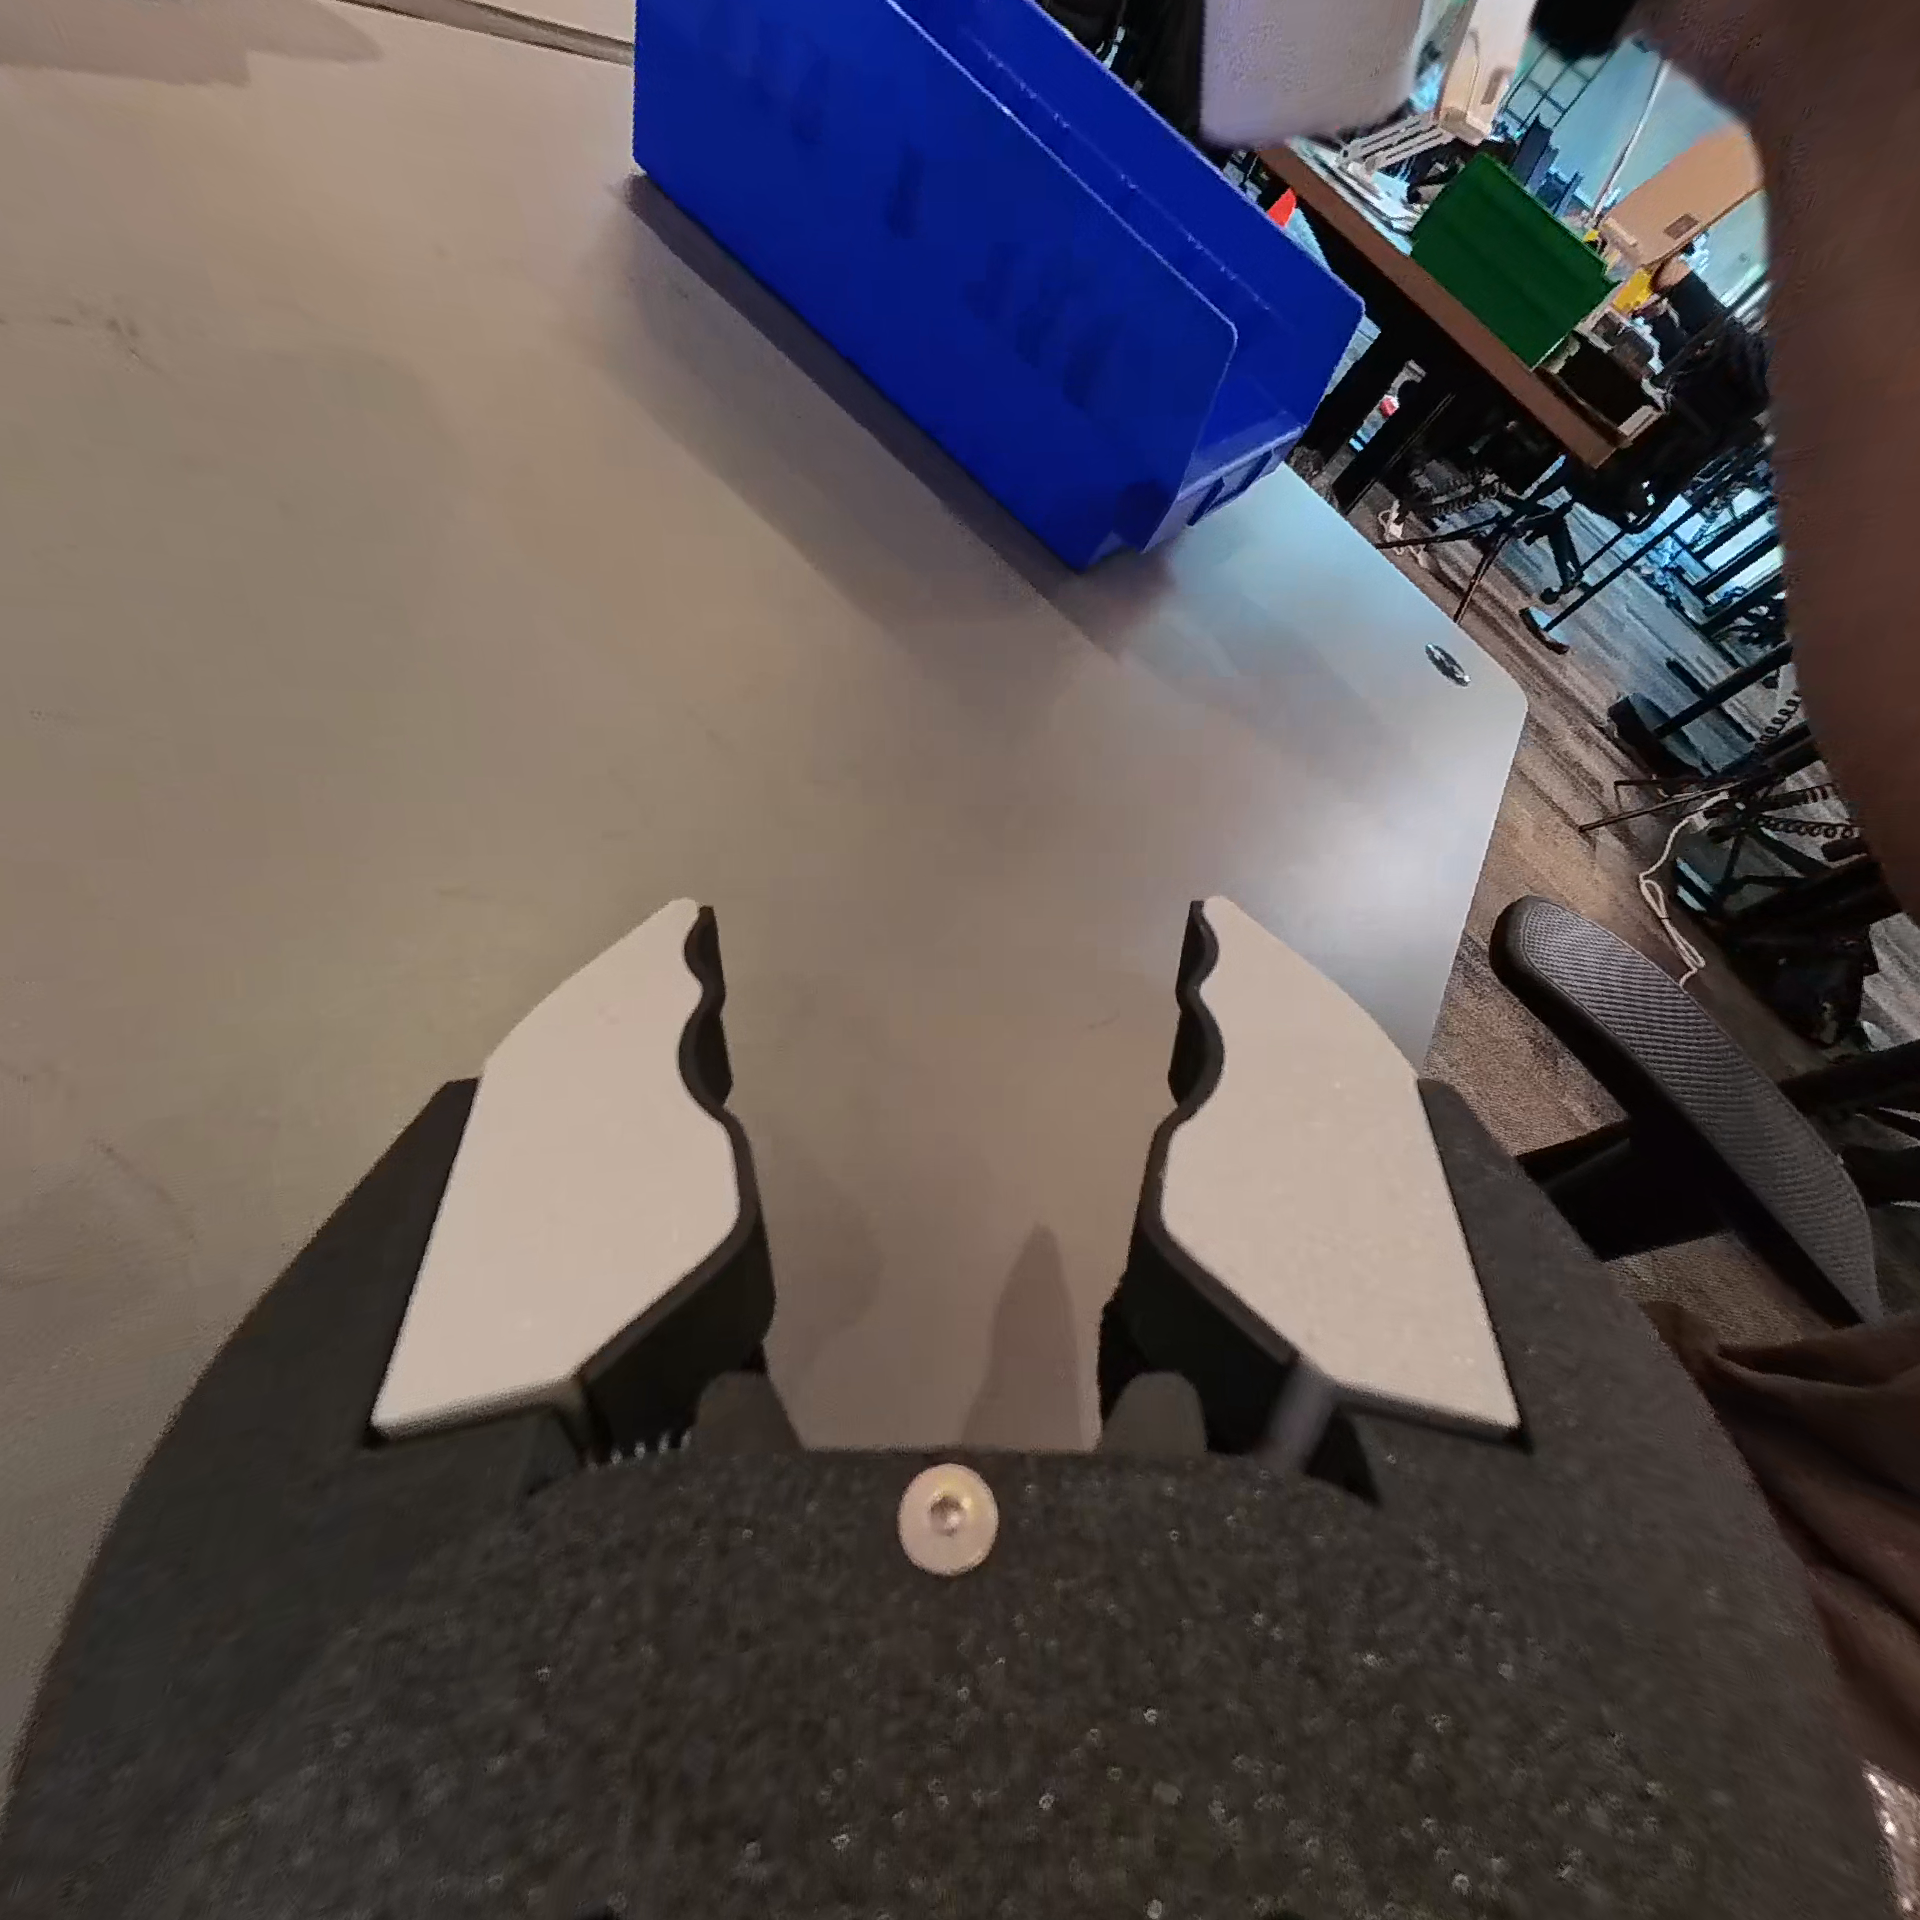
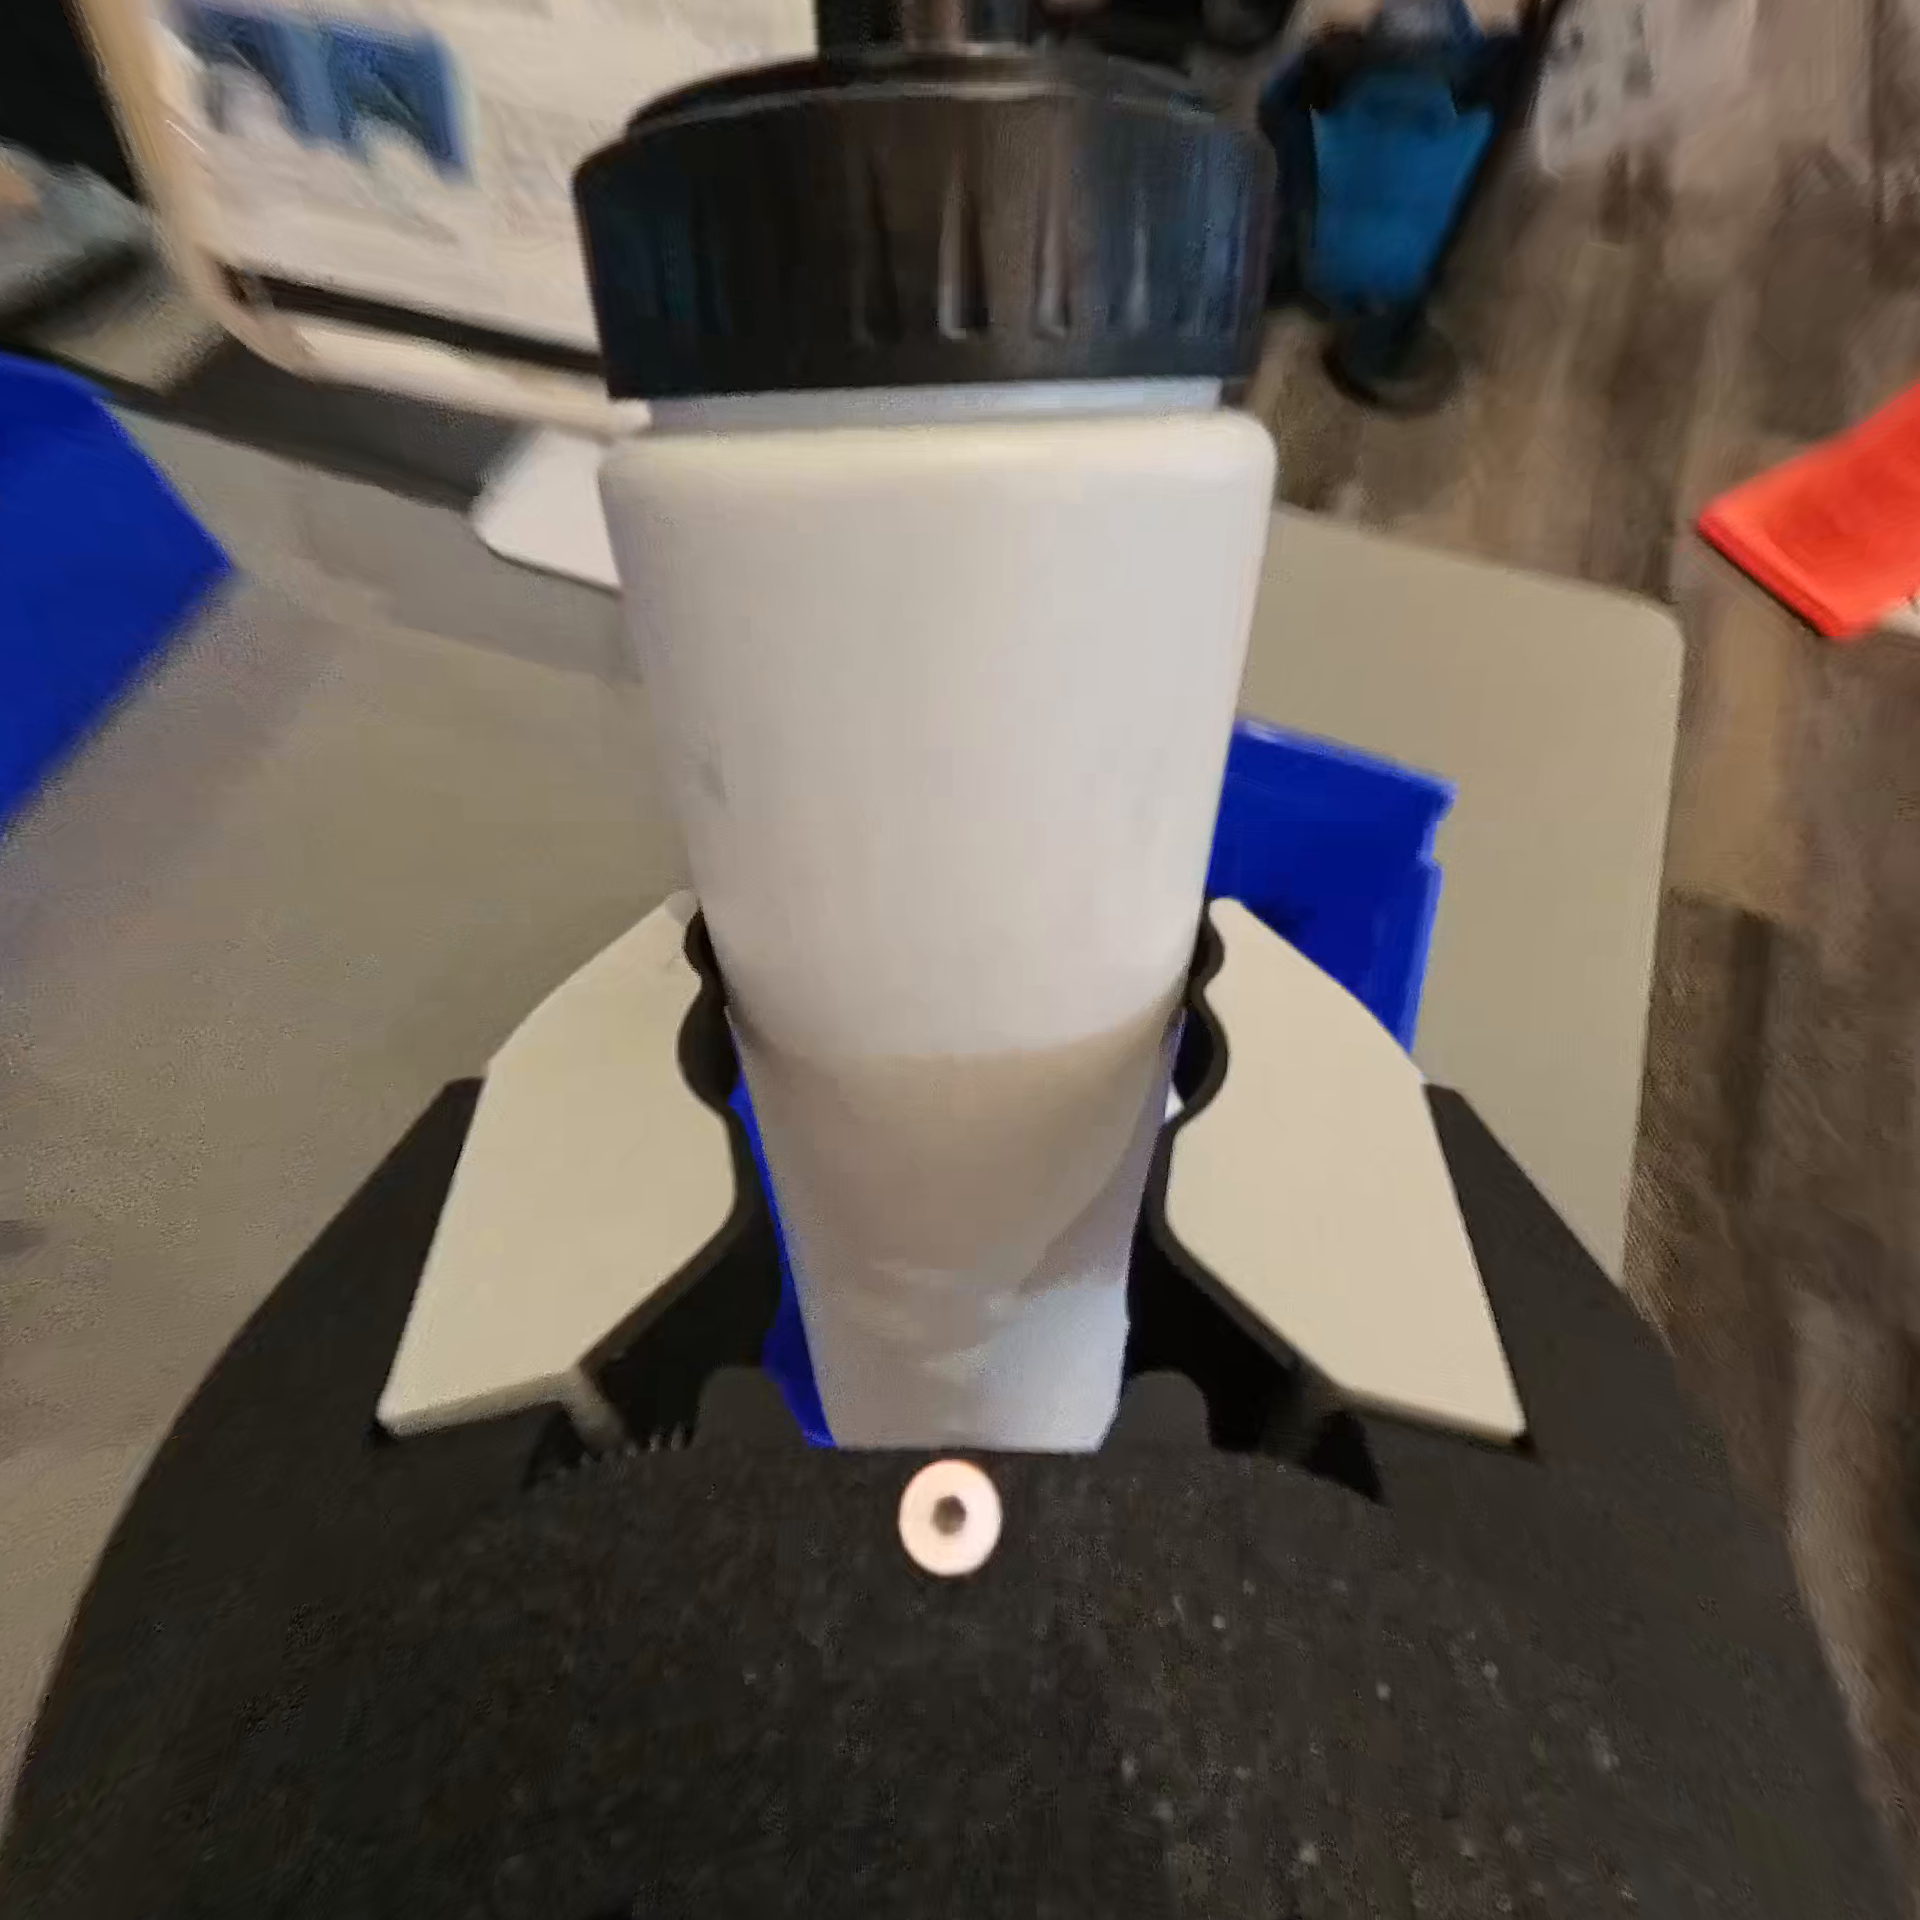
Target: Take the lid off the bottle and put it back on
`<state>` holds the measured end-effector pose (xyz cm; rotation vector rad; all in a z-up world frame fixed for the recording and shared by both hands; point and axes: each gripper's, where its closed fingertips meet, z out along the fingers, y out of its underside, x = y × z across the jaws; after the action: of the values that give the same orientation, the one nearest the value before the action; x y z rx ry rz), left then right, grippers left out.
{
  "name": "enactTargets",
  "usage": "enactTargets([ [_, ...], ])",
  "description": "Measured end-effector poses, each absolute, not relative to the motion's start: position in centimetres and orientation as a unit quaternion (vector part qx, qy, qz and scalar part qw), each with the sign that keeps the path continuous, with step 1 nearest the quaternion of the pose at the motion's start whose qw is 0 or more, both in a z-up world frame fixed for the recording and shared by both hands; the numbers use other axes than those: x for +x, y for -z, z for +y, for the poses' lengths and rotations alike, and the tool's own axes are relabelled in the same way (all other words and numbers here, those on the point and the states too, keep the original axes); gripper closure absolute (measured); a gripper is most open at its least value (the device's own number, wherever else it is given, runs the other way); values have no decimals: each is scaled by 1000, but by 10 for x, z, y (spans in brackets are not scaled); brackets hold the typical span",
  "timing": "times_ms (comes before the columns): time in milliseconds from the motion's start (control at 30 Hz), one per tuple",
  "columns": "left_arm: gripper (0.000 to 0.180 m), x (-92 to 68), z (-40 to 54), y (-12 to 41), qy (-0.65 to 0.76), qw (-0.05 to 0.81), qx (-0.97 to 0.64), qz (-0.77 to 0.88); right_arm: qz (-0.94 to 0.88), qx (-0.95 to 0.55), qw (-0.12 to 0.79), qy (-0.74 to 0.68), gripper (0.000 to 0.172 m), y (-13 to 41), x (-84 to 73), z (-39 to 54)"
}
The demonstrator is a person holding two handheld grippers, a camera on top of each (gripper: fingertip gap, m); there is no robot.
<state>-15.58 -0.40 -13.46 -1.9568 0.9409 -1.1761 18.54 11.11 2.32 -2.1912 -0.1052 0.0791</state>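
The white bottle, smooth and matte, a cylinder widening toward its shoulder, is clamped between the right gripper jaws, both wavy black pads pressed to its sides. A ribbed black screw lid is seated on top. It's held up above the grey worktop, over a glossy blue plastic bin near the far edge. The left gripper jaws are spread wide with nothing between them, over bare matte worktop near its rounded corner. Another boxy blue bin is seen beyond.
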Motion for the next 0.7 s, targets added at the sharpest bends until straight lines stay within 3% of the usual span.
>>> enactTargets([
  [367, 97, -156, -5, 145, 444, 307, -759, 364, 30, -982, 183, 43, 87, 118, 221, 135],
  [567, 97, -160, -1, 146, 444, 305, -764, 356, 55, -997, 60, 19, 87, 162, 234, 119],
  [700, 97, -162, 1, 147, 449, 300, -766, 349, 57, -998, 31, 7, 87, 177, 240, 110],
])
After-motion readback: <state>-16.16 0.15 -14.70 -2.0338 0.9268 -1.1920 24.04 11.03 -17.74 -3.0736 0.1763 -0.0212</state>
